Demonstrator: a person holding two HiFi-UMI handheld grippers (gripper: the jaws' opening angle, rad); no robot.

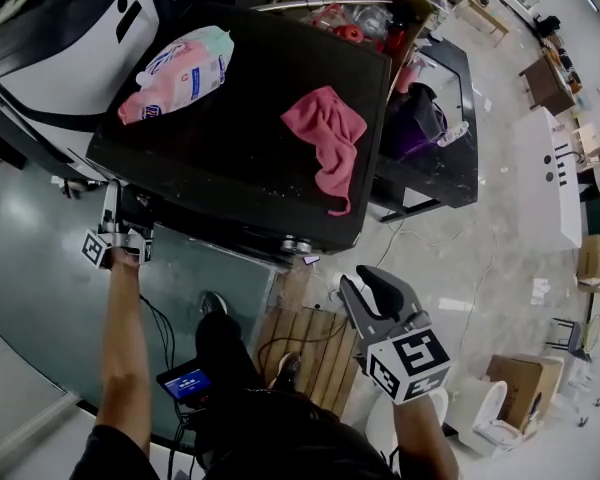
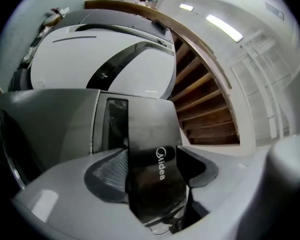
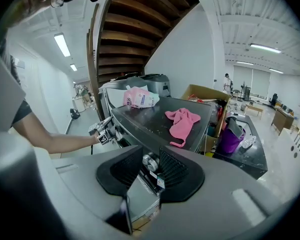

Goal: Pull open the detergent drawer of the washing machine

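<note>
Two handheld grippers work at a black-topped washing machine (image 1: pixel 235 158), seen from above. At the left edge of the head view, the left gripper (image 1: pixel 122 220) meets the machine's front corner. Its own view shows the glossy dark front of the detergent drawer (image 2: pixel 157 184), marked Midea, filling the gap between widely spread jaws. Both pads sit close against the drawer's edges and appear to grip it. The right gripper (image 1: pixel 365 280) hangs at lower right, well apart from the machine, its jaws parted with nothing between them. Its view frames the machine's control knob (image 3: pixel 151 161) beyond the gap. On the machine's top lie a pink cloth (image 1: pixel 327 133), right of centre, and a pink-and-white soft pack (image 1: pixel 180 73), upper left.
</note>
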